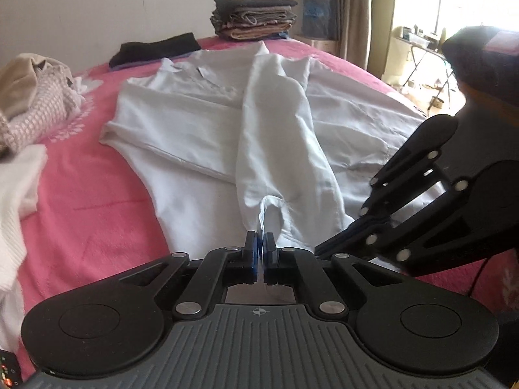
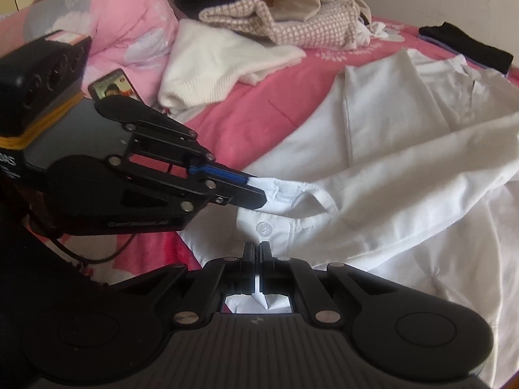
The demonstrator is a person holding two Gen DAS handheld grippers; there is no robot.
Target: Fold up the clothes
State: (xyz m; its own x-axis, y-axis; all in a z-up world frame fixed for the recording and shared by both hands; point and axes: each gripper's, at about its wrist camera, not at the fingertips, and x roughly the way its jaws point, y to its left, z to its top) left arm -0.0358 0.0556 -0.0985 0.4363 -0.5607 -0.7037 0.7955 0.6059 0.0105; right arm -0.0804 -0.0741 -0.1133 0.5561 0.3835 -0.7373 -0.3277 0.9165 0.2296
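Nearest me, at the bottom centre of the left wrist view, my left gripper (image 1: 260, 243) is pinched fully closed on the edge of a sleeve cuff (image 1: 271, 204), a thin fin of cloth standing up between the pads. In the right wrist view my right gripper (image 2: 256, 249) is likewise clamped tight, with a fold of the same cuff, near its button (image 2: 264, 228), caught between the fingers at the bottom centre.

The cuff belongs to a white shirt (image 1: 201, 123) spread across the middle of the pink bedspread (image 1: 90, 194), its sleeve (image 1: 275, 123) running up the frame over the shirt's body towards the collar (image 1: 181, 68).

I judge the cloth light, limp and a little slippery: it will sag between my two grips and crease where it lands, so the stitched cuff edge and the seams are the firm places to hold.

Farther off, a white knit (image 2: 223, 61) and a checked garment (image 2: 292, 29) lie unfolded at the left, a black folded piece (image 1: 155, 48) lies behind the collar, and a stack of folded clothes (image 1: 254, 16) sits at the top centre.
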